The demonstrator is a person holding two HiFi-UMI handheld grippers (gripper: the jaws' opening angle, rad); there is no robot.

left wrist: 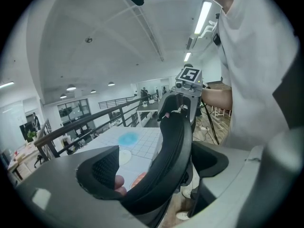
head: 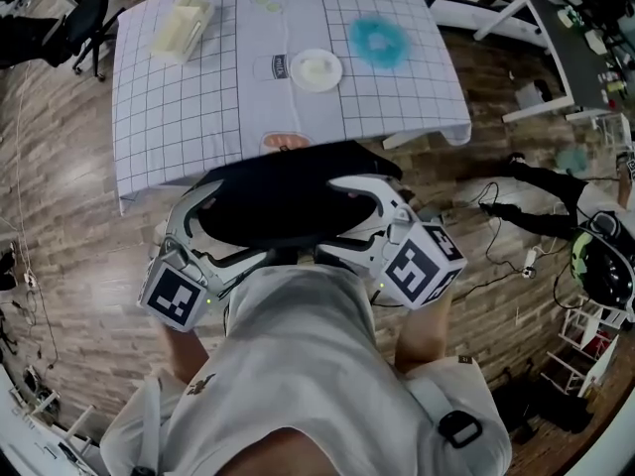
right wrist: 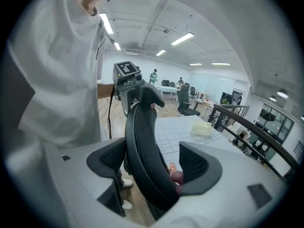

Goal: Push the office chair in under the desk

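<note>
1. Left claw (head: 201, 228): its jaws stand wide, straddling the top rim of the office chair's backrest (head: 283, 196). In the left gripper view a gap is seen beside the rim, so the rim is judged hooked, not clamped.
2. Right claw (head: 369, 209): the jaws are likewise held wide, with the same black rim between them. It rests near the outer jaw in the right gripper view.
3. Office chair: the backrest spans from one claw to the other. The seat is hidden below it, so how far it has gone under cannot be told.
4. Tabletop (head: 198, 107): it lies just ahead of both claws, draped in a gridded cloth whose near hem is met by the backrest's far side. A white plate (head: 316, 69), a blue fluffy item (head: 378, 42) and a pale plastic container (head: 182, 26) are carried farther ahead.
5. Hazards, as judged:
   - With neither claw closed, a claw could slide off the curved rim under a hard push.
   - Unequal force from the two claws would swivel the chair.
   - The hanging hem could be caught and dragged, disturbing the plate.
</note>
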